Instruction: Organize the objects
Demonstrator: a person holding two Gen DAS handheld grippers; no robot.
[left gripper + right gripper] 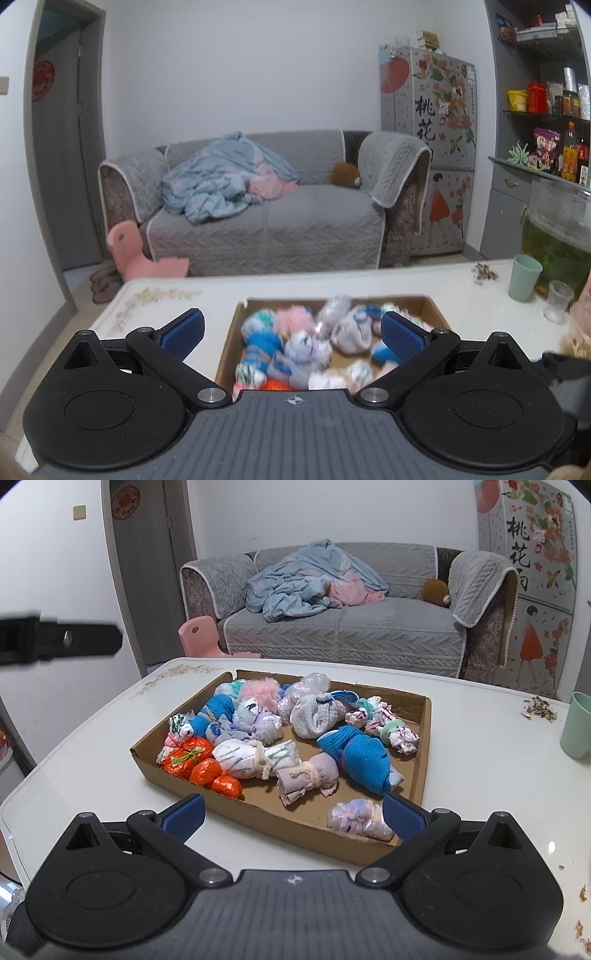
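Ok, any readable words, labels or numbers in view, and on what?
"桃花": large black characters on the fridge cover; a third character below is partly hidden.
Red round door decoration: too blurred to read.
Shelf jars and snack packets: labels too small to read.
Cardboard tray: no print visible.

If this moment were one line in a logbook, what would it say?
left gripper: open, empty | right gripper: open, empty | cardboard tray: on table, full of bundles | blue bundle: untouched
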